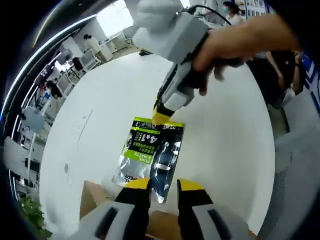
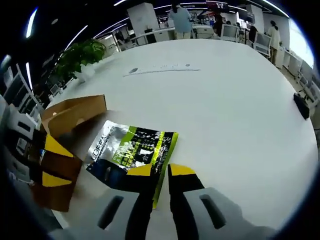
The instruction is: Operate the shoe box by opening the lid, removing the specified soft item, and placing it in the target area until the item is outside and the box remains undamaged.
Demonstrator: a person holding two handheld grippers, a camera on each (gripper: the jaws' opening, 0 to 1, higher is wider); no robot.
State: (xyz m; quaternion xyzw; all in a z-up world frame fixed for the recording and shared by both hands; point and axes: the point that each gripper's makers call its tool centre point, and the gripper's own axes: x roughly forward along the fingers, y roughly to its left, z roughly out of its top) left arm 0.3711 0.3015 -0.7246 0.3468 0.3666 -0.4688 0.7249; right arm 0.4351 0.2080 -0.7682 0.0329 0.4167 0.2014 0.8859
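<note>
White round table [image 2: 240, 115], office behind. Green-and-silver pouch [image 2: 131, 152] lies flat at frame centre, beside brown shoe box [image 2: 70, 117] at left. Right gripper [image 2: 160, 172] jaws slightly apart at pouch edge; left gripper [image 1: 162, 186] likewise.

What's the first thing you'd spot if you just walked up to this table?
The shiny green-and-black packet lying flat on the big white table, with the right claw at its edge. Next, the brown cardboard box beside it, and across the packet the left claw pointing at it.

glossy foil pouch [image 2: 131, 150], matt cardboard box [image 2: 72, 114]
</note>
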